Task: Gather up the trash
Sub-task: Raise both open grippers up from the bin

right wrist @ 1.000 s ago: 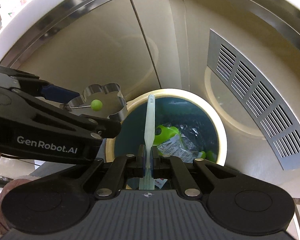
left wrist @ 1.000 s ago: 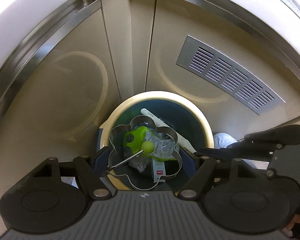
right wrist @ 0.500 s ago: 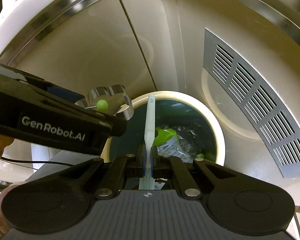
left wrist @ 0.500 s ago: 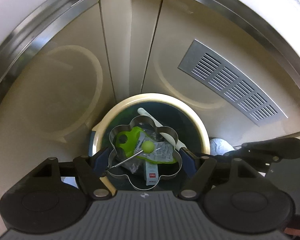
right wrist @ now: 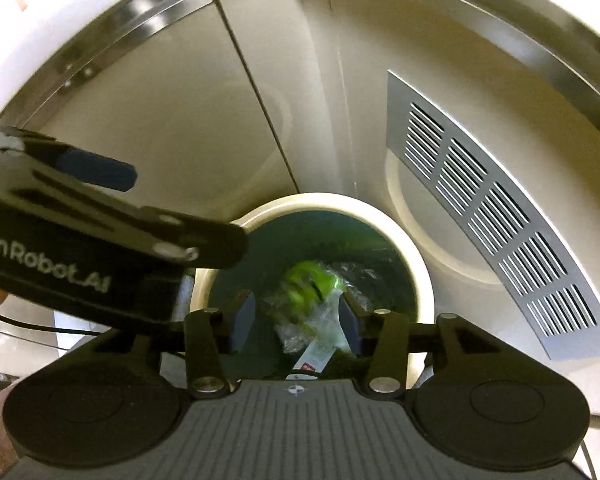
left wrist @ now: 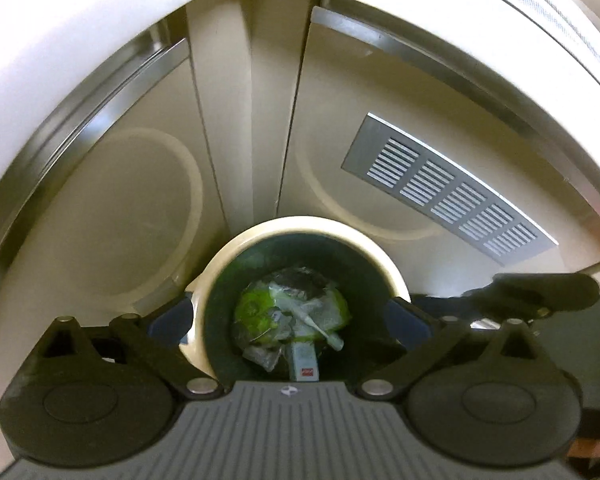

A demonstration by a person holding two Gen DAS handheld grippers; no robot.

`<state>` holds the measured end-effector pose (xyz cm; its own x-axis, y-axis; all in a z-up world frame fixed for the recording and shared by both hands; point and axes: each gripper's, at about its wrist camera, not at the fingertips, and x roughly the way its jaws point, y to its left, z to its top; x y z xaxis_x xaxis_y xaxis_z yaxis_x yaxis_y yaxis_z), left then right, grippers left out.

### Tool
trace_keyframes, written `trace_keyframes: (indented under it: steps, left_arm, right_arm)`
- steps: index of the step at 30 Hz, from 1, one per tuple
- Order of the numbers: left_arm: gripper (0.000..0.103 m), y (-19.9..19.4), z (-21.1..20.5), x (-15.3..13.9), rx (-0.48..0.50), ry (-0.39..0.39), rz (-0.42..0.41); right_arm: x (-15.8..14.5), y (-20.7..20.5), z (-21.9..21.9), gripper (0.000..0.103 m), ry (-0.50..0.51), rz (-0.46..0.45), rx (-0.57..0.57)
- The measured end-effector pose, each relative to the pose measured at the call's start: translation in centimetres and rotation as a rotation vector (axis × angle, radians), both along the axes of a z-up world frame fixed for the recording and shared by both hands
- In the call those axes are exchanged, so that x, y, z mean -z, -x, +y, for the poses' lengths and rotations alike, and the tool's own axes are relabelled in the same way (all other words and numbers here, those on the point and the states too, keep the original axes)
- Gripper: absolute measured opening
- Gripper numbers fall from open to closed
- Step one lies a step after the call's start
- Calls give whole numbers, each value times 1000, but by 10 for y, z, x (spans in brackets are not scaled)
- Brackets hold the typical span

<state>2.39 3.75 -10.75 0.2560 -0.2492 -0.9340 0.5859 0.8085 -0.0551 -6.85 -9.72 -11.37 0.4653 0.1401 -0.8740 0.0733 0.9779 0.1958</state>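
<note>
My left hand-held gripper (left wrist: 288,316) is opening wide, w/ nothing between its jaws. My right hand-held gripper (right wrist: 296,322) is opening too, also w/ nothing in it. Both point down over the round bin (left wrist: 300,226). The trash (left wrist: 292,312) sits at the bottom, inside the bin: green bits, clear wrap & a white stick. Behind the bin is a beige cupboard (left wrist: 132,184) w/ a metal vent (left wrist: 448,190).
</note>
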Motion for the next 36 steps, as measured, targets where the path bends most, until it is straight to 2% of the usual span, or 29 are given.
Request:
trace_keyframes:
  steps: [3, 6, 13, 21, 36]
  left_arm:
    - [103, 9, 8, -5, -2, -14, 0]
    - [103, 22, 21, -10, -19, -32, -10]
    - [103, 57, 39, -22, -43, -74, -64]
    - [103, 88, 52, -49, -37, -50, -156]
    - [103, 122, 68, -77, -48, 1, -245]
  right_arm:
    - [-13, 11, 3, 53, 1, -8, -1]
    - [-28, 27, 9, 62, 15, -27, -9]
    - [-51, 63, 28, 73, 51, -71, -59]
    - [-61, 94, 50, 76, 137, -138, -92]
    - [-84, 130, 63, 81, 233, -249, -79]
